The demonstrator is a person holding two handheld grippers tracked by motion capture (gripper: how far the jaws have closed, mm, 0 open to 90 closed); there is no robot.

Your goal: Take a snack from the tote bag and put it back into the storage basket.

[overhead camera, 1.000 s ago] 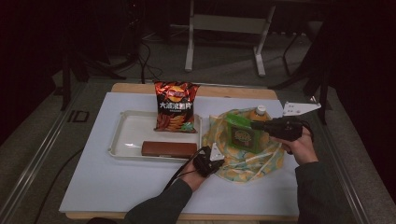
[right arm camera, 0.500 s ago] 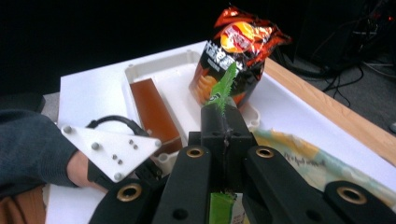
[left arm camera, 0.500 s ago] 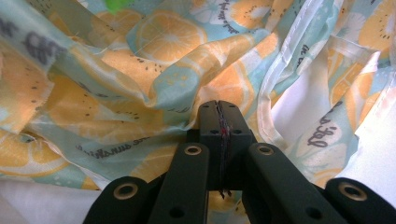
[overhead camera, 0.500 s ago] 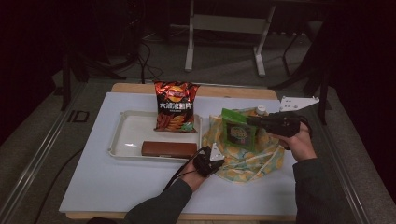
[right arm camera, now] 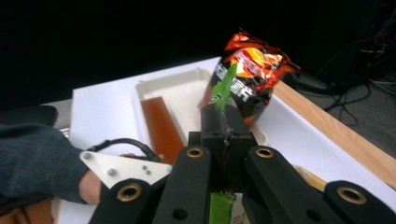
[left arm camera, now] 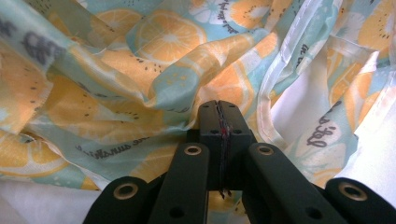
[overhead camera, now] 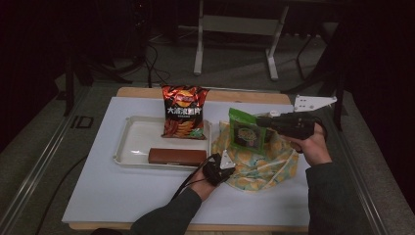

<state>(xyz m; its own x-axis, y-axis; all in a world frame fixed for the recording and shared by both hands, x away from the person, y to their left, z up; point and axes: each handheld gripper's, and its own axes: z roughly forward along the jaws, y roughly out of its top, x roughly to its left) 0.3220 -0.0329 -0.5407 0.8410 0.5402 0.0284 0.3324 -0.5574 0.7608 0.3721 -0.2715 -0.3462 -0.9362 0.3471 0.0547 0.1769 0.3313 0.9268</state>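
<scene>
L gripper [overhead camera: 222, 166] low on the table, forearm flat, jaws pinched on the fruit-print bag [overhead camera: 259, 161] edge. R gripper [overhead camera: 262, 121] held level above the bag, wrist raised, clamped on a green packet [overhead camera: 247, 133].

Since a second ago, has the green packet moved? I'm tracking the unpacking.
Yes. The right gripper has lifted the green packet higher out of the fruit-print bag, up toward the table's wooden far edge.
</scene>
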